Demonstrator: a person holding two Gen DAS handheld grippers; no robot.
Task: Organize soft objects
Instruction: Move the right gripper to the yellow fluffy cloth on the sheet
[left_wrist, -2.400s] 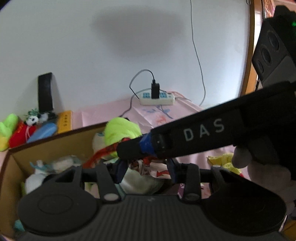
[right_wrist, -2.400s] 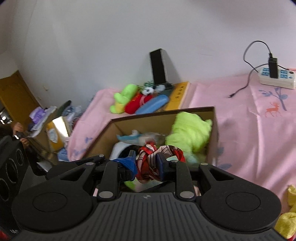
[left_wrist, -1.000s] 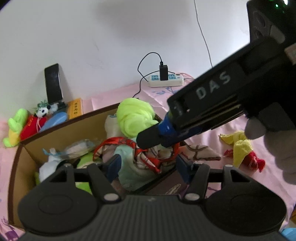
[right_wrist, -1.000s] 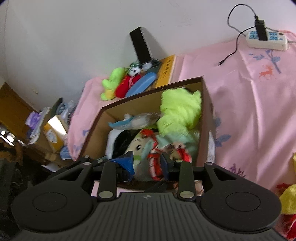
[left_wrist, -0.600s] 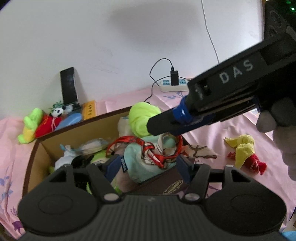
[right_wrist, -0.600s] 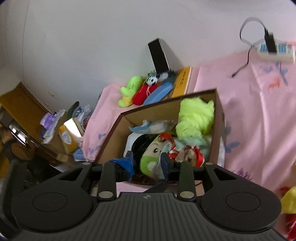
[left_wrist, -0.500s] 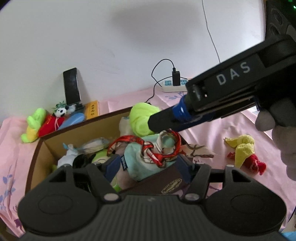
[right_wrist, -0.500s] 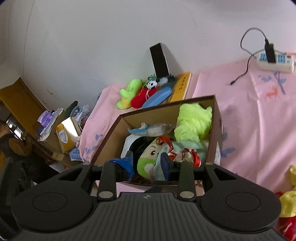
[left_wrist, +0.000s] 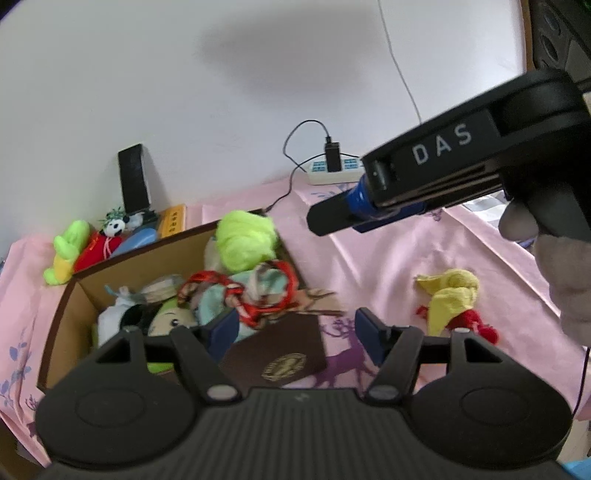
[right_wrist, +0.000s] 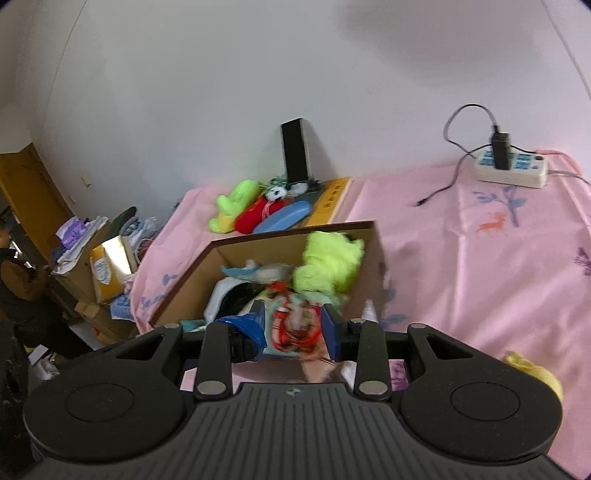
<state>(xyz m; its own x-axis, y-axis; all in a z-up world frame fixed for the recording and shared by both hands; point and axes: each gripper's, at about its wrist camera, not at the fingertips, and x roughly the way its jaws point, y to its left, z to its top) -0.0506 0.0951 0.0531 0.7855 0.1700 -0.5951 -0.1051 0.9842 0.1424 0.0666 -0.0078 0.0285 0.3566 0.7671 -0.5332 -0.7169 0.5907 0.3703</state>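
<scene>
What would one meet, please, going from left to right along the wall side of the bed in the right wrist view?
Green plush → red plush → blue case → yellow book → power strip.

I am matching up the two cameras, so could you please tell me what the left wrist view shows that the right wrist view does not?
Only the left wrist view shows the right hand-held gripper from outside, the red part of the yellow and red toy and the brown booklet. Only the right wrist view shows the cluttered shelf beside the bed. Both show the cardboard box, the lime green plush and the power strip.
</scene>
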